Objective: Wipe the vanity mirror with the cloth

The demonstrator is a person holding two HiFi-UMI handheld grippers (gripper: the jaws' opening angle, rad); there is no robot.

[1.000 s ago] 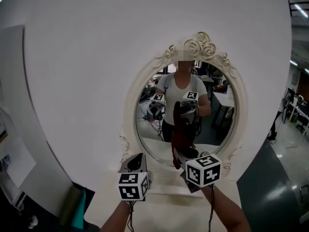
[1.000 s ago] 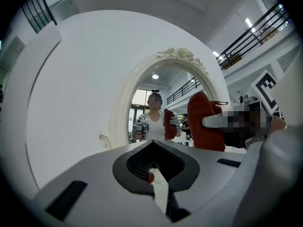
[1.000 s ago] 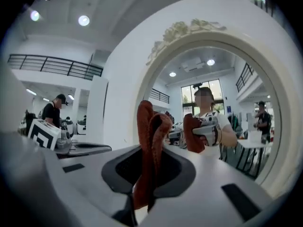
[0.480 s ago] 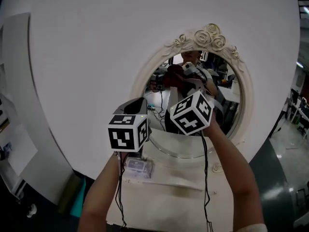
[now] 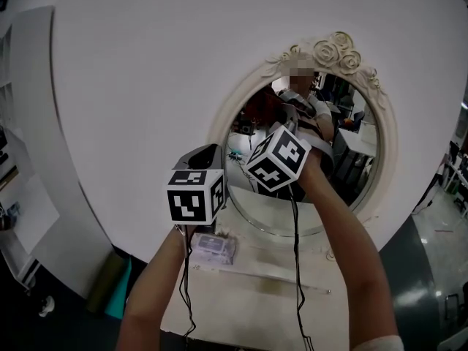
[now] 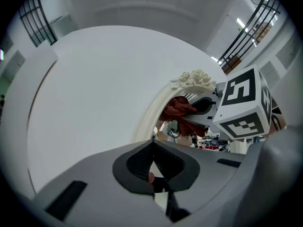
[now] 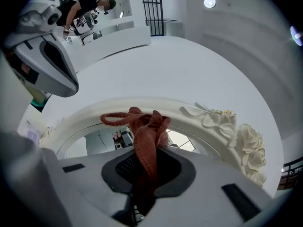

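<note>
Currently on my screens, item by item. Vanity mirror (image 5: 349, 168): oval, upright against a white wall (image 5: 139, 86), cream frame with carved roses (image 5: 338, 52) at the crown, standing on a pale table (image 5: 263, 306). Cloth (image 7: 144, 131): rust-red, bunched, with a loop of its hem standing out to one side. It sits high on the mirror, at the inner edge of the frame's upper arc and left of the roses in the head view. Right gripper (image 7: 147, 167): raised to the upper part of the glass, jaws clamped on the cloth, whose tail runs down between the dark pads (the marker cube covers most of this in the head view). Left gripper (image 6: 152, 171): held lower and to the left of the right one, in front of the mirror's lower-left frame and apart from the glass, jaws pressed together. Small clear-wrapped packet (image 5: 212, 247): lying flat on the table just below the left gripper, near the mirror's base.
</note>
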